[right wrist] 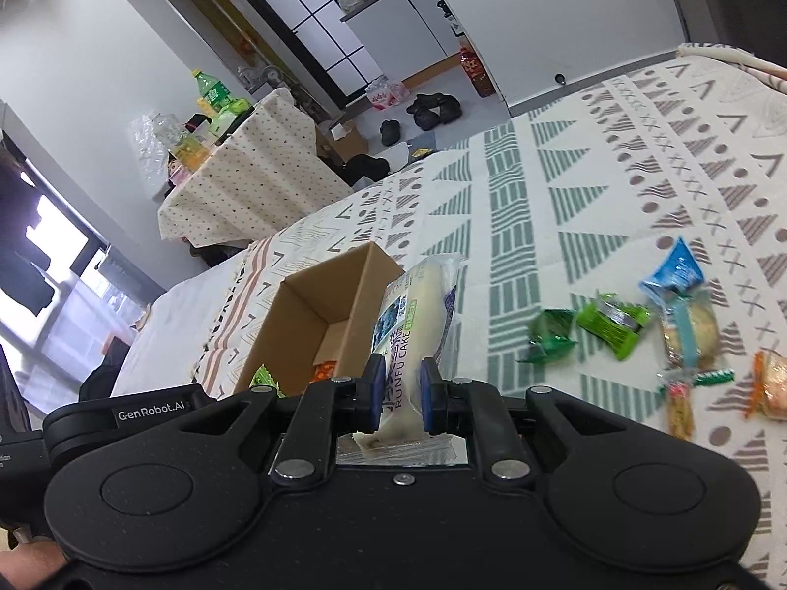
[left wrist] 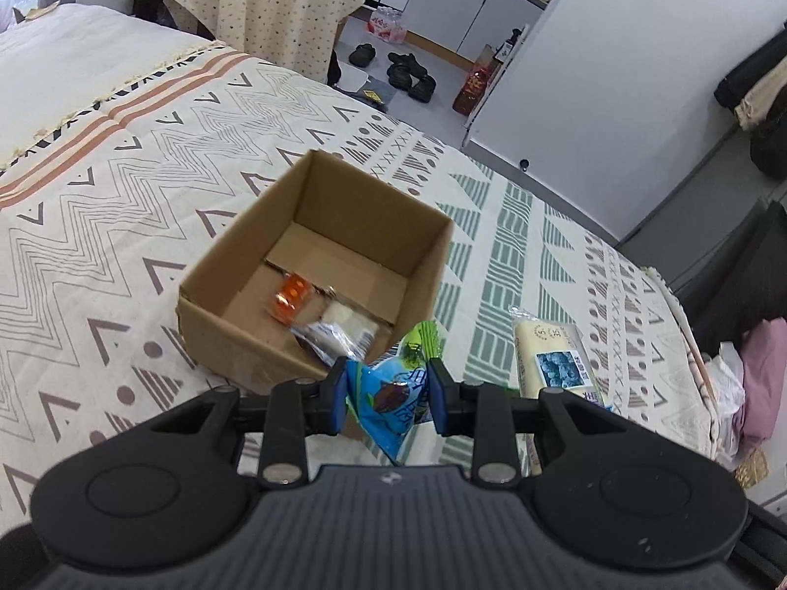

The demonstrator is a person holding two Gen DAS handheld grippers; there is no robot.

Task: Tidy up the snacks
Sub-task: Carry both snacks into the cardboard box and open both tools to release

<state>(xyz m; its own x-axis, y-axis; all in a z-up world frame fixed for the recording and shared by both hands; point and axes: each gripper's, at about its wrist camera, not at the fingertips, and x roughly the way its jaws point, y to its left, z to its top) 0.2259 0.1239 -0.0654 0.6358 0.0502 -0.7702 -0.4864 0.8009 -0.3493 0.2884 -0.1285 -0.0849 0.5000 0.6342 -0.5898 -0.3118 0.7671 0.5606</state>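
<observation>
- Your left gripper (left wrist: 388, 396) is clamped on a blue snack packet (left wrist: 388, 403); both blue pads (left wrist: 338, 396) press into its sides, and the packet's crimped end hangs down between them.
- That packet sits in the air just short of the near corner of the cardboard box (left wrist: 315, 265), the open box standing on the patterned bedspread (left wrist: 123, 187).
- A green wrapper (left wrist: 424, 339) shows just behind the blue packet, at the box's near corner; whether it belongs to the same packet or is a separate piece you cannot tell from here.
- Inside the box, against its near wall, lie an orange packet (left wrist: 291, 299) and a clear-wrapped pale snack (left wrist: 344, 327), touching each other.
- Your right gripper (right wrist: 399, 396) is closed on a long white cake pack (right wrist: 418, 324) printed "RUNFU CAKE"; the pads pinch its lower end and the pack stands up and away from you, tilted.
- In the right wrist view the cake pack is just beside the box's (right wrist: 319, 305) right wall, lifted off the bedspread (right wrist: 565, 206).
- The same pack appears in the left wrist view, right of the box and near your left gripper's right finger.
- Well to the right of the box, loose on the bedspread, lie two green snacks (right wrist: 551, 334) (right wrist: 615, 327), a blue packet (right wrist: 674, 270), a round pastry in clear wrap (right wrist: 688, 332), a slim multicoloured packet (right wrist: 681, 403) and an orange-edged snack (right wrist: 772, 388).
- These are blurred, so their print cannot be read.
- Part of your hand (right wrist: 29, 565) shows at the lower left edge of the right wrist view.
</observation>
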